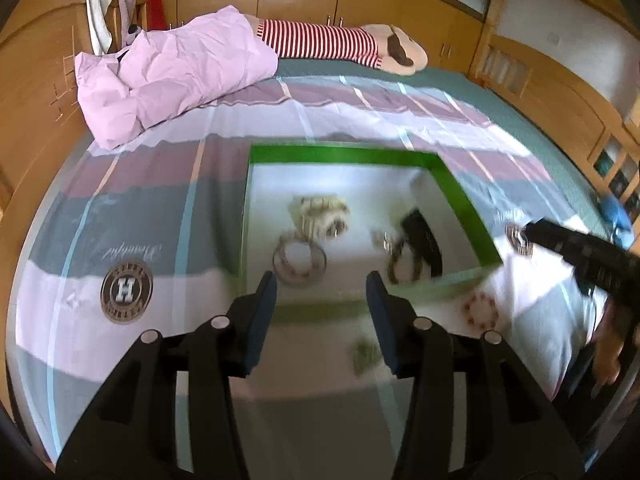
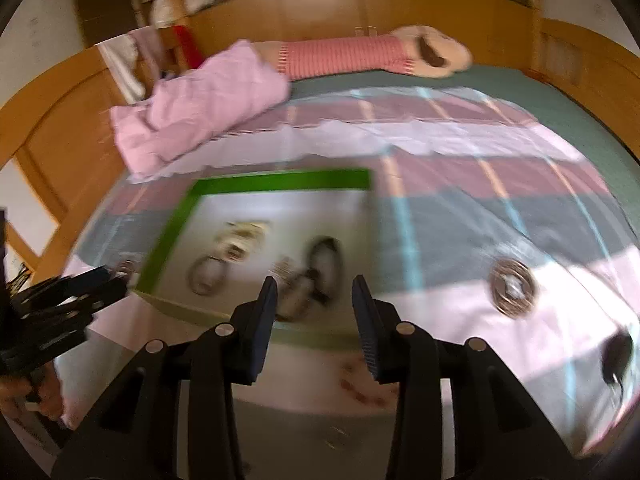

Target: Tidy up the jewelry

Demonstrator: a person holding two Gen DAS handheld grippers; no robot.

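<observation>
Green-rimmed tray [image 1: 460,196], white inside, lying on a striped bedspread [image 1: 160,208]; every place below is given relative to this tray.

Inside the tray: a pale beaded cluster [image 1: 318,214] toward the far wall, a dark bracelet ring [image 1: 299,258] nearer the front, and a tangle of black band and chain [image 1: 416,246] beside the right wall. Motion blur hides their finer make.

Outside the tray: a red-beaded bracelet [image 1: 480,310] just off the near right corner, and a small green piece [image 1: 365,356] on the bedspread in front of the near edge. In the right wrist view a small dark item [image 2: 616,354] lies well to the right; what it is cannot be told.

Left gripper [image 1: 322,300]: tongs apart, nothing between them, hovering over the near edge of the tray. Right gripper [image 2: 314,308]: tongs likewise apart and empty, above the same near edge, with faint red beads [image 2: 360,384] showing below it.

Step in hand, as judged: both grippers are empty over the tray front, between placements, with loose pieces not yet gathered. The next move calls for lowering one gripper over a loose piece in front of the tray, tongs straddling it, then closing gently, since beads on soft cloth may slip or sink away.
</observation>
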